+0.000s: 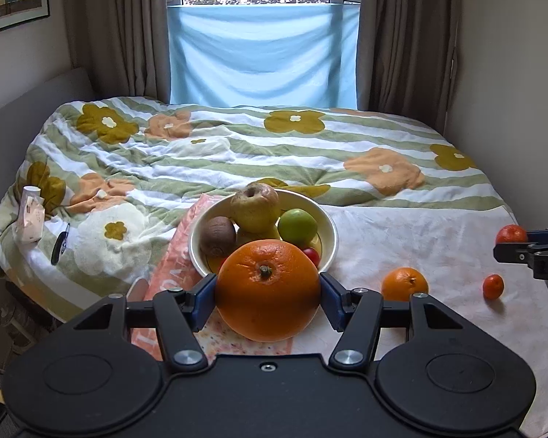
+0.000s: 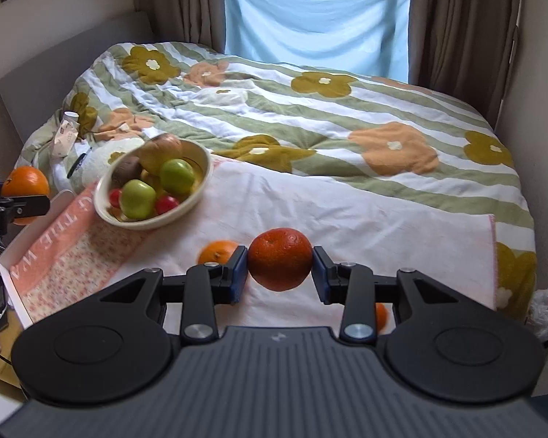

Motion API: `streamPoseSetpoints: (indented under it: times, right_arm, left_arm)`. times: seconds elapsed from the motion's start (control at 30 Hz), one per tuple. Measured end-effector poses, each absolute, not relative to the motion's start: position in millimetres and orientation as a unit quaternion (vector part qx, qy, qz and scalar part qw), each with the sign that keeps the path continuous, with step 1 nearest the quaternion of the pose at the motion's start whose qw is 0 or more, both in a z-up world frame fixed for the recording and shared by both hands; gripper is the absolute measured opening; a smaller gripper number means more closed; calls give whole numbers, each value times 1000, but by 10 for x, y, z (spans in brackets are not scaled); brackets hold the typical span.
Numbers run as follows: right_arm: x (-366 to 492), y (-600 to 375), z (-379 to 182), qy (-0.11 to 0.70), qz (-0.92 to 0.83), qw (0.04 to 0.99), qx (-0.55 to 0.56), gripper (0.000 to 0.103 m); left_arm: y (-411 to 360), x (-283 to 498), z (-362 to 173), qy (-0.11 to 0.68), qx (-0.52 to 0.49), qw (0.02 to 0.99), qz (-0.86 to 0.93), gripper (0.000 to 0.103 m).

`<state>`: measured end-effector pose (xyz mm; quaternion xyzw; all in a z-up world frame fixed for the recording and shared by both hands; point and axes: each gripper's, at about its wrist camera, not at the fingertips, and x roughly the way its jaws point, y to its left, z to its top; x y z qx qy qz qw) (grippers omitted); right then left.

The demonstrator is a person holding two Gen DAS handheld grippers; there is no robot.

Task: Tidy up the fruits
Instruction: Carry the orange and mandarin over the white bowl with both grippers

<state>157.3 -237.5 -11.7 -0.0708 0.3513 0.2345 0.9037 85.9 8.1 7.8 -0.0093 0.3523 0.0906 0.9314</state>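
Fruits sit in two places: a cream bowl (image 1: 330, 235) on the pink-and-white towel (image 1: 438, 241) holds a brownish wrinkled apple (image 1: 255, 208), a kiwi (image 1: 217, 235), two green apples (image 2: 176, 175) and small red fruits (image 2: 166, 204), while a small orange (image 1: 404, 284) and a tiny mandarin (image 1: 493, 286) lie loose on the towel. The left gripper (image 1: 267, 290) is clamped on a large glossy orange (image 1: 267, 288) (green stem nub facing up), held in front of the bowl. The right gripper (image 2: 280, 268) is clamped on a deep-orange, dimpled mandarin (image 2: 280, 263) above the towel.
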Motion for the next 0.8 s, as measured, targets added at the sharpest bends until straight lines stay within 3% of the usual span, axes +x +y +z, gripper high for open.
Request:
streamPoseSetpoints:
  times: [0.37, 0.8]
  right_arm:
    - [1743, -1543, 5, 343, 231, 909, -52, 52]
    - [2081, -939, -257, 362, 201, 910, -30, 52]
  left_arm:
    - [598, 1263, 70, 358, 12, 933, 37, 63]
    - [950, 1906, -284, 383, 39, 923, -27, 63]
